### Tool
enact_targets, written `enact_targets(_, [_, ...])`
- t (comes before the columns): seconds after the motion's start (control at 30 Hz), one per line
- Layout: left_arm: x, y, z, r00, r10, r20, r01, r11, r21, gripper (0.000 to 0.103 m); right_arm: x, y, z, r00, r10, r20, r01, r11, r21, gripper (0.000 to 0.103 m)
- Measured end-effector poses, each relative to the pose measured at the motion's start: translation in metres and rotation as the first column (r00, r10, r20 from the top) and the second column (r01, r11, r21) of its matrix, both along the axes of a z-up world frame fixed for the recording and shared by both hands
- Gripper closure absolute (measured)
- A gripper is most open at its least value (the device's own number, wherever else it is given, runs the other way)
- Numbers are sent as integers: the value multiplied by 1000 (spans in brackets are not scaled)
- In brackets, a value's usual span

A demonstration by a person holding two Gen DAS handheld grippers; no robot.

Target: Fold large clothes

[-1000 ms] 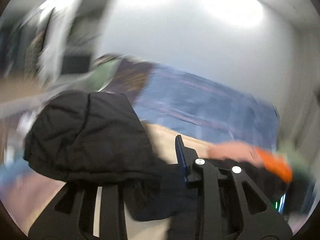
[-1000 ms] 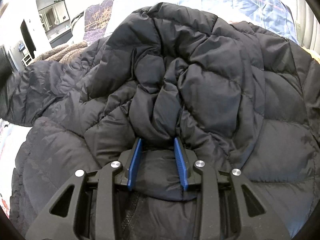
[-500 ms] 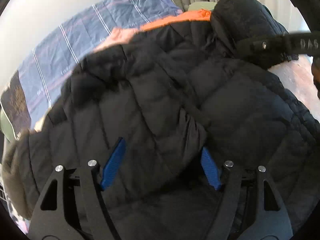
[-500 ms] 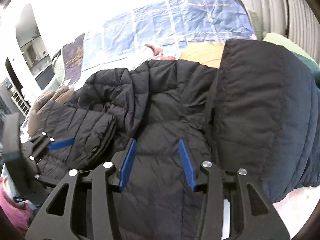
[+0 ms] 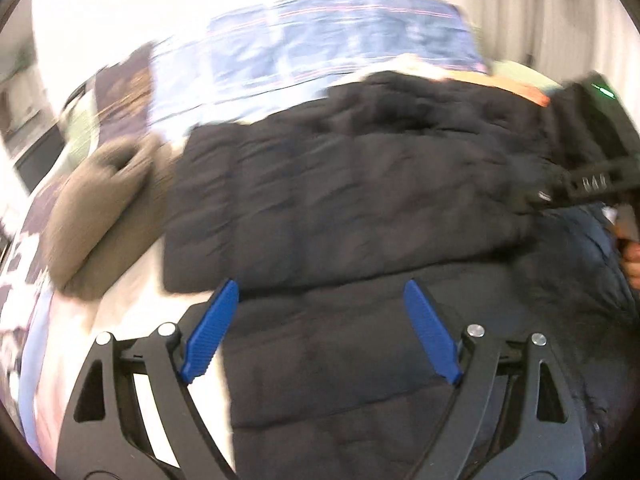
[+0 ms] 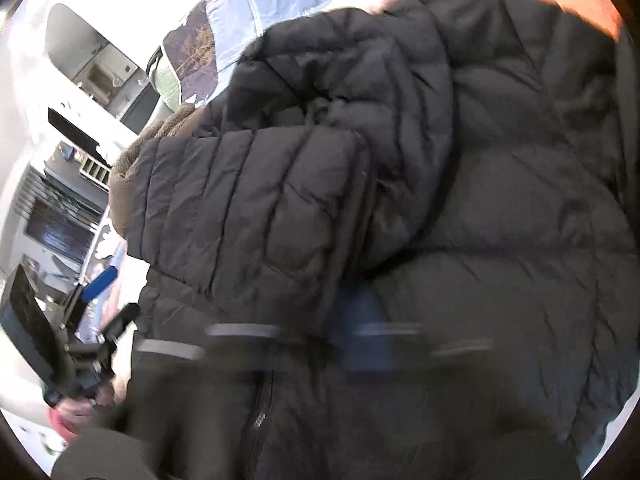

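I'm over the black puffer jacket [image 5: 360, 208], which lies on the bed [image 5: 132, 304] in front of the blue plaid blanket [image 5: 340, 36]. One quilted panel is already folded across the body, so I judge the fold roughly midway; the lower part and the bulky hood end look unfolded. My left gripper [image 5: 318, 332] hovers with its blue pads spread wide, holding nothing, the jacket's near edge lying between and beneath them. My right gripper [image 6: 360, 344] is a blur low against the jacket; I cannot tell whether it is clamped or free. A brown fleece [image 5: 96, 208] sits just beside the jacket's left edge.
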State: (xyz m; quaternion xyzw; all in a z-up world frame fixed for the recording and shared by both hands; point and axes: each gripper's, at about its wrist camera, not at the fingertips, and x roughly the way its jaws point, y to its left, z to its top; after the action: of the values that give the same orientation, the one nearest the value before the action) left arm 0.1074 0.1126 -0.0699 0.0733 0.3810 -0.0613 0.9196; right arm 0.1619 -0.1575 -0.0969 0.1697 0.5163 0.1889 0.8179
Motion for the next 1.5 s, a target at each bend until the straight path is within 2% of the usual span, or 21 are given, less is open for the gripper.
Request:
enact_targets(0.07, [5, 22, 6, 996, 81, 27, -80, 996, -42, 16, -8, 3, 37, 984, -31, 173, 47, 995, -87, 100])
enact_targets(0.13, [4, 37, 23, 991, 119, 69, -112, 989, -101, 16, -16, 1, 81, 935, -57, 350, 119, 980, -157, 100])
enact_targets(0.2, [9, 40, 35, 987, 125, 102, -109, 984, -144, 16, -18, -13, 107, 898, -115, 426, 198, 967, -157, 100])
enact_targets(0.27, [14, 35, 43, 986, 110, 126, -88, 982, -166, 16, -15, -33, 116, 866, -184, 465, 306, 931, -202, 99])
enact_targets(0.3, [21, 29, 43, 987, 97, 130, -74, 982, -171, 16, -9, -44, 108, 868, -211, 449, 349, 903, -251, 97])
enact_targets(0.37, [32, 17, 41, 991, 58, 119, -37, 984, -175, 17, 5, -56, 80, 914, -229, 334, 337, 888, -313, 89])
enact_targets(0.4, [38, 9, 38, 993, 44, 108, -25, 986, -167, 18, 11, -61, 60, 941, -230, 248, 305, 895, -325, 76])
enact_targets(0.47, [58, -11, 28, 997, 8, 81, 3, 991, -132, 28, 15, -72, 24, 962, -255, 99, 273, 909, -315, 73])
enact_targets(0.57, [83, -34, 10, 1000, -25, 15, 26, 996, -88, 50, 0, -83, 26, 939, -307, 155, 339, 902, -268, 73])
enact_targets(0.67, [99, -51, -2, 999, -41, -28, 38, 994, -106, 56, -10, -75, 47, 925, -270, 267, 331, 918, -220, 73])
enact_targets(0.8, [115, -73, -14, 998, -53, -34, 48, 991, -124, 56, -3, -44, 49, 945, -157, 288, 219, 955, -201, 74])
enact_targets(0.9, [126, -81, -34, 998, -28, -54, 21, 993, -119, 55, 19, -30, 9, 974, -154, 167, 197, 937, -287, 74])
enact_targets(0.93, [126, -82, -42, 999, -16, -49, 10, 994, -105, 49, 26, -31, -12, 979, -169, 117, 198, 929, -314, 75])
enact_targets(1.0, [126, -82, -52, 999, 3, -34, -6, 996, -88, 42, 27, -30, -27, 975, -169, 144, 207, 927, -313, 75])
enact_targets(1.13, [123, -81, -60, 1000, 20, -16, -21, 996, -86, 40, 4, -24, -16, 969, -128, 210, 195, 920, -339, 74])
enact_targets(1.23, [120, -77, -60, 1000, 30, -5, -31, 993, -110, 36, -40, -51, 16, 934, -188, 304, 240, 960, -144, 73])
enact_targets(1.3, [118, -74, -61, 999, 44, -2, -44, 992, -117, 30, -72, -67, 34, 899, -229, 374, 269, 962, -57, 63])
enact_targets(1.33, [119, -72, -62, 999, 49, -3, -49, 992, -119, 29, -96, -84, 44, 870, -276, 409, 308, 951, -13, 48])
enact_targets(1.37, [119, -72, -62, 999, 52, -5, -52, 992, -117, 28, -116, -100, 50, 842, -327, 429, 351, 936, 23, 41])
enact_targets(1.47, [119, -74, -61, 998, 56, 2, -56, 993, -100, 28, -166, -159, 54, 760, -497, 420, 512, 855, 84, 40])
enact_targets(1.5, [118, -75, -61, 998, 57, 6, -56, 994, -93, 28, -183, -186, 49, 723, -574, 384, 583, 806, 104, 40])
